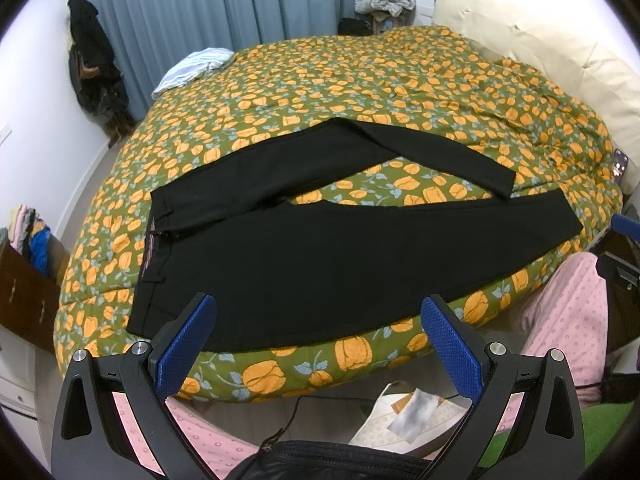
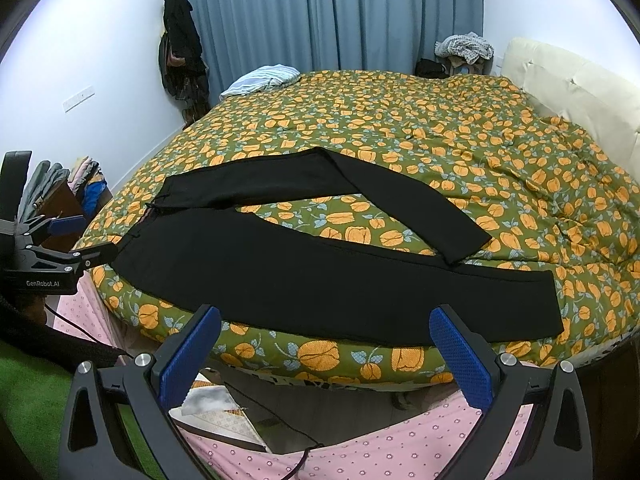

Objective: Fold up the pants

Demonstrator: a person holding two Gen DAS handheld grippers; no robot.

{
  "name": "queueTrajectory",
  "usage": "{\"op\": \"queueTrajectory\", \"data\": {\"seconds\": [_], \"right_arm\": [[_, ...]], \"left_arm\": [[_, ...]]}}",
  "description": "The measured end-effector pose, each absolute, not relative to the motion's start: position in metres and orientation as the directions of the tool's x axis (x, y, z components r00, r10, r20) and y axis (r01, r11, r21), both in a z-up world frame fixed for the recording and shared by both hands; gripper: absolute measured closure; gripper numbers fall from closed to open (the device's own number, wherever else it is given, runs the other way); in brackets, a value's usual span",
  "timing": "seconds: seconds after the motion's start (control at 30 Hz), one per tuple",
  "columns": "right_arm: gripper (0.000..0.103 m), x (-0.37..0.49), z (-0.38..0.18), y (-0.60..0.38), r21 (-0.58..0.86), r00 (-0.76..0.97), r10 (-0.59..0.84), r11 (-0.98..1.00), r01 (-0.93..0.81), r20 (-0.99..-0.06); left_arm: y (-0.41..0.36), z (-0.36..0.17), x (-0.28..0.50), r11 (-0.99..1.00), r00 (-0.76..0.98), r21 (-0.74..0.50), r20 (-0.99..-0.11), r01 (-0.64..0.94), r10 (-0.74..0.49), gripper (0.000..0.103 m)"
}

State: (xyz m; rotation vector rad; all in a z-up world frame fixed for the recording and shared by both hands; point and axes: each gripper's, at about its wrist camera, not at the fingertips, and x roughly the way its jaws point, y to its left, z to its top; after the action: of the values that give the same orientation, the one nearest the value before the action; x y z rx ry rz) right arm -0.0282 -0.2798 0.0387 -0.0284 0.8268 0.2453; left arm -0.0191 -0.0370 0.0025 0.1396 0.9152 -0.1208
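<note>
The black pants [image 1: 304,256] lie flat on the bed, on a green quilt [image 1: 360,80] printed with orange flowers, close to the near edge. The waistband [image 1: 150,248] is at the left, the two legs run out to the right, and they part in a narrow V. The near leg [image 2: 360,292] follows the bed edge; the far leg [image 2: 400,196] angles away and its hem rests just beside the near leg's hem end.

The left hand-held gripper [image 1: 316,344] is released, with its blue pads spread wide and nothing between them. It hangs off the bed edge, facing the seat and upper part of the near leg, with the waistband ahead and to its left. The right hand-held gripper [image 2: 324,352] is likewise spread and empty, facing the middle of the near leg; the hems lie ahead and to its right.

Assessment: no fold is made yet. The garment's long axis runs left to right across both grippers. The left unit is nearer the waistband, the right nearer the hems. The far leg probably needs bringing onto the near leg first, a reach across the garment for either hand.
</note>
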Motion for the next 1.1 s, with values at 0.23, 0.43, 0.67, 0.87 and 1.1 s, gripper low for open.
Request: {"op": "queueTrajectory", "data": {"seconds": [0.23, 0.43, 0.67, 0.87, 1.1], "right_arm": [[0.000, -0.0267, 0.0383, -0.2781, 0.068, 0.650, 0.210, 0.969, -0.236, -0.730], [0.000, -0.0270, 0.0384, -0.2770, 0.067, 0.654, 0.211, 0.969, -0.238, -0.727], [0.000, -0.0255, 0.0385, -0.2740, 0.076, 0.650, 0.223, 0.966, -0.246, -0.727], [0.000, -0.0247, 0.0381, -0.2733, 0.082, 0.651, 0.223, 0.967, -0.239, -0.726], [0.000, -0.0250, 0.0361, -0.2712, 0.077, 0.648, 0.224, 0.966, -0.247, -0.728]], "left_arm": [[-0.0362, 0.0023, -0.0193, 0.984, 0.604, 0.069, -0.795, 0.164, -0.045, 0.001], [-0.0347, 0.0019, -0.0183, 0.984, 0.601, 0.069, -0.798, 0.166, -0.046, 0.001], [-0.0314, 0.0006, -0.0162, 0.985, 0.599, 0.067, -0.799, 0.161, -0.043, 0.001], [-0.0300, -0.0017, -0.0152, 0.984, 0.596, 0.066, -0.802, 0.164, -0.046, 0.001], [-0.0304, -0.0033, -0.0163, 0.984, 0.595, 0.067, -0.802, 0.164, -0.045, 0.001]]}}
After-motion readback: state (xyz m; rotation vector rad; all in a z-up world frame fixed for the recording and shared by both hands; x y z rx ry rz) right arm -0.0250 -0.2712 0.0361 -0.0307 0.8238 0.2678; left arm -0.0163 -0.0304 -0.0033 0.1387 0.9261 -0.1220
